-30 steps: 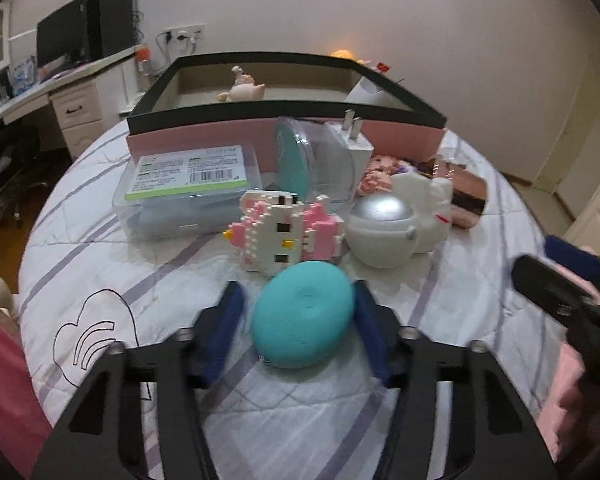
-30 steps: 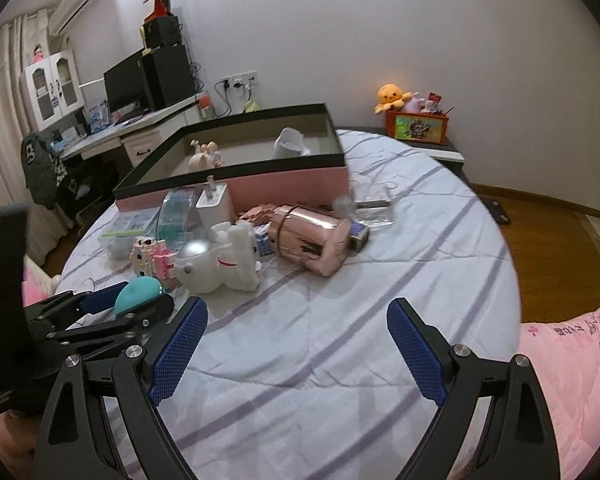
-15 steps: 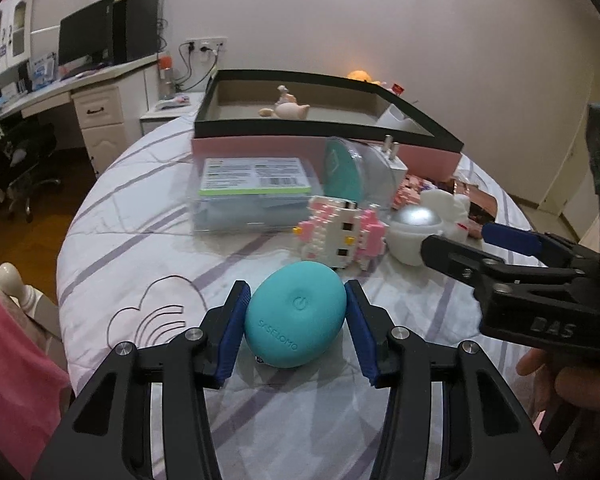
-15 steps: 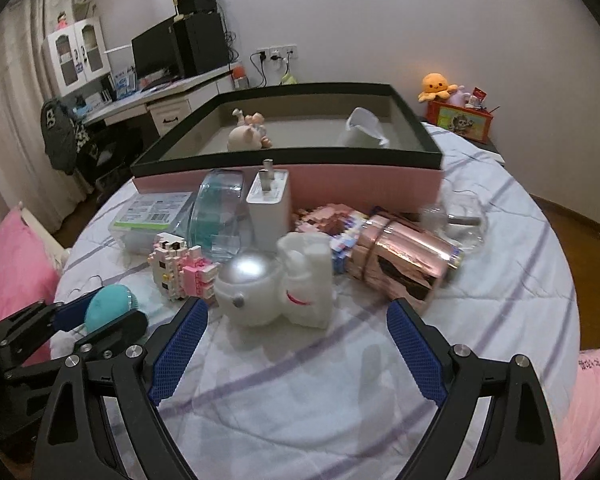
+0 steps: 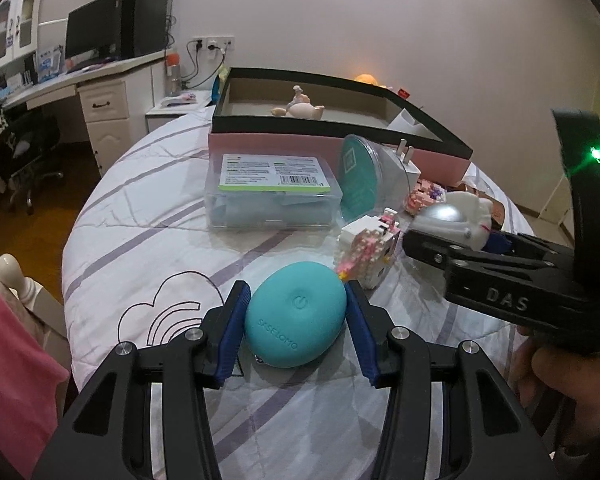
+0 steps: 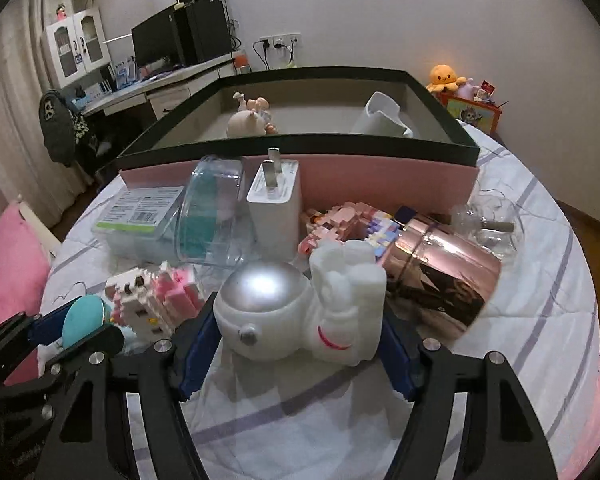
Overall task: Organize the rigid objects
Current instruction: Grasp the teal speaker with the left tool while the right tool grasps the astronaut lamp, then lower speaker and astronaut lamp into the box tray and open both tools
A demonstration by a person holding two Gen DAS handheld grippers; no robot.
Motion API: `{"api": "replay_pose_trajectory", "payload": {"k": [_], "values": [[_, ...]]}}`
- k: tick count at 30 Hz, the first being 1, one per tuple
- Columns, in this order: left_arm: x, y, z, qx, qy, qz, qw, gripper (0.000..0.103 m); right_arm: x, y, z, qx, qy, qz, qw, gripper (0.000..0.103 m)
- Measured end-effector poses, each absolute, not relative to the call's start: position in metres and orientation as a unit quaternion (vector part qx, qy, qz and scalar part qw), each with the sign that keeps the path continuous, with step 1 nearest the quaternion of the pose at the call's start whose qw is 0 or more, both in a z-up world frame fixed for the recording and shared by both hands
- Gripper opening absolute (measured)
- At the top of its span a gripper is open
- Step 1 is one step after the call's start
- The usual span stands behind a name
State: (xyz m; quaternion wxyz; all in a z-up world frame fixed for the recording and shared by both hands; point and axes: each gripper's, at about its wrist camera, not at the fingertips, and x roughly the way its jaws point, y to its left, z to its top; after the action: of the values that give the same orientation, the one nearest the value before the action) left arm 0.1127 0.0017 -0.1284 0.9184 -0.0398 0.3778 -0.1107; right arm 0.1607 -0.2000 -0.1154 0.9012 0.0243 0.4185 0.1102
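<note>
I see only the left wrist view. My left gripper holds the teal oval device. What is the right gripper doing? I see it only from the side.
Observer: The right gripper is closing around the white astronaut figure, a pad on each side; I cannot tell if they press yet.
Operator: What lies just right of that figure? It is hidden for me.
Observer: A rose-gold metallic cylinder lies on its side, close against the figure.
Operator: Is there something in the box besides the small pig-like figurine?
Observer: Yes, a white cup-like object sits in the box's far right part.
</note>
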Motion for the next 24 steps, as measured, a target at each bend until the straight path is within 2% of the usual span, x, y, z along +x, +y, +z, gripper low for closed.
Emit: {"api": "replay_pose_trajectory", "payload": {"k": [13,24], "values": [[0.103,0.005,-0.096,-0.036,0.348,-0.112,0.93,0.049,0.134,-0.218,-0.086,0.052,0.388,0.142,0.909,0.072],[0.152,0.006,-0.013,-0.008,0.276,-0.115,0.954,0.049,0.173,-0.231,-0.007,0.024,0.328,0.164,0.93,0.072]]}}
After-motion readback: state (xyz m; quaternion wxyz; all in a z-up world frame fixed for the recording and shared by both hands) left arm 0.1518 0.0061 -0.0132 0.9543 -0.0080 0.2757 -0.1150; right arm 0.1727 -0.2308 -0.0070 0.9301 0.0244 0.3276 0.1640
